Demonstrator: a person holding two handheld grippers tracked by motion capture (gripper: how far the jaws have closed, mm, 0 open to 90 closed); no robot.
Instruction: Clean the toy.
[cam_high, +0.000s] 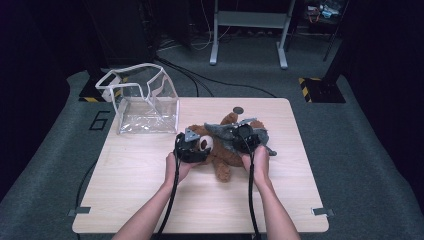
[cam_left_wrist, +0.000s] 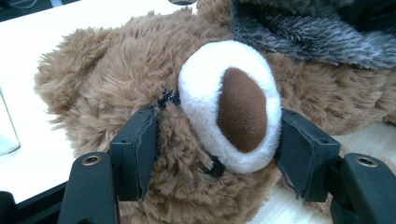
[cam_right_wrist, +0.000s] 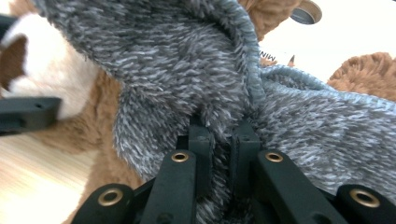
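Left tool (cam_left_wrist: 217, 154) clamps the fluffy brown teddy bear's (cam_left_wrist: 121, 74) white snout while right tool (cam_right_wrist: 223, 140) pinches its fuzzy grey knitted garment's (cam_right_wrist: 187, 60) hem, mid-table (cam_high: 150, 200), clear plastic bag (cam_high: 145, 107) beside.

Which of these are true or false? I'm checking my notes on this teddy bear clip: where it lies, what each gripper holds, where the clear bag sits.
1. The teddy bear lies on the table. True.
2. The left gripper clamps the bear's leg. False: its jaws flank the muzzle.
3. The right gripper is shut on the grey fleece. True.
4. The clear bag covers the bear. False: it stands apart, at the table's far left corner.
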